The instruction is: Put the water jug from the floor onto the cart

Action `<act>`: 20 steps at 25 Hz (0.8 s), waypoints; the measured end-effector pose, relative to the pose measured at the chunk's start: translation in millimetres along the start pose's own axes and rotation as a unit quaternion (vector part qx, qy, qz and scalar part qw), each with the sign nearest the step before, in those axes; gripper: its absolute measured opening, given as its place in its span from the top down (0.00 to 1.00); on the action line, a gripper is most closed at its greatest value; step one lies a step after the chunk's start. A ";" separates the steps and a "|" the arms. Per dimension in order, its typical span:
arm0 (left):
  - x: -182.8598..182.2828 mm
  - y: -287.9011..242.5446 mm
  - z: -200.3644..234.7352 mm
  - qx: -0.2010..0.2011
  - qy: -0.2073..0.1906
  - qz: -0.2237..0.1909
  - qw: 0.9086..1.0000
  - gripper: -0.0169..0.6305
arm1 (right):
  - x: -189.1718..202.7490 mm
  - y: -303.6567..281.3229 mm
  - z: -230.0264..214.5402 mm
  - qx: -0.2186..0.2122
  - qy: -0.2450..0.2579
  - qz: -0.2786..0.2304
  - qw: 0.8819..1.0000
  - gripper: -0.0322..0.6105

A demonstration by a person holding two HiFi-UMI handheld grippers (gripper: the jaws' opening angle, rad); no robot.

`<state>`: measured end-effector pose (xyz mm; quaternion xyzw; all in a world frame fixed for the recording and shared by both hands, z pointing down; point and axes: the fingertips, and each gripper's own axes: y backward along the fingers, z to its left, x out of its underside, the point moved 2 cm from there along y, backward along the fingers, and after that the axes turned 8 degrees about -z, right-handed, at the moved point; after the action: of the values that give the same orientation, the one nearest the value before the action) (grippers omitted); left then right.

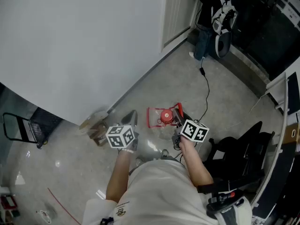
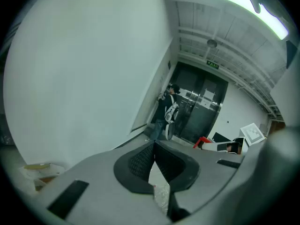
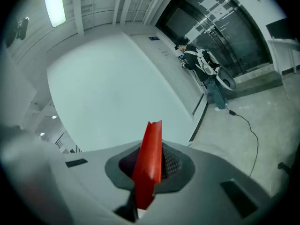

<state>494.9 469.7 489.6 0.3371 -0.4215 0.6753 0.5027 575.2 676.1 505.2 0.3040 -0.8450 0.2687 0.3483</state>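
Far left in head view: black cart (image 1: 33,125) w/ loop handle, parked at foot of the white wall (image 1: 84,46), well apart from the jug. Between cart and jug, brown cardboard bits (image 1: 95,128) lie at the wall base, on the straight line across. Next, left gripper (image 2: 153,146): jaws pressed together at the tips, w/ a scrap of clear crinkled plastic (image 2: 160,195) caught in the gap nearer the base (looks like the jug's own skin, can't be sure). Water jug (image 1: 157,131) sits right in front of the person, between the 2 grippers, clear body w/ red cap (image 1: 165,116); can't tell if it rests on the floor (image 1: 225,93) or hangs just off it. Right gripper (image 3: 157,144): pinching the jug's red handle (image 3: 149,158), strip standing up between the pads. Right of that, a black chair-like thing (image 1: 239,156) close by the person's right arm. A black cable (image 1: 206,90) snakes over the floor beyond the jug. Top right, another person (image 1: 209,20) w/ backpack stands by dark glass doors, well away.
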 end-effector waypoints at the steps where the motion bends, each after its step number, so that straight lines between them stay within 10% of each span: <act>1: -0.2 1.7 0.8 -0.001 0.001 -0.001 1.000 0.97 | 0.3 0.4 1.4 -0.001 -0.001 -0.001 1.000 0.89; 20: 0.4 3.7 -1.6 -0.005 -0.003 0.003 1.000 0.97 | -1.5 2.0 4.8 -0.008 0.001 0.004 1.000 0.89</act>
<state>491.2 470.7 488.4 0.3356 -0.4270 0.6736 0.5013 572.6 674.8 500.6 0.2980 -0.8477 0.2639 0.3507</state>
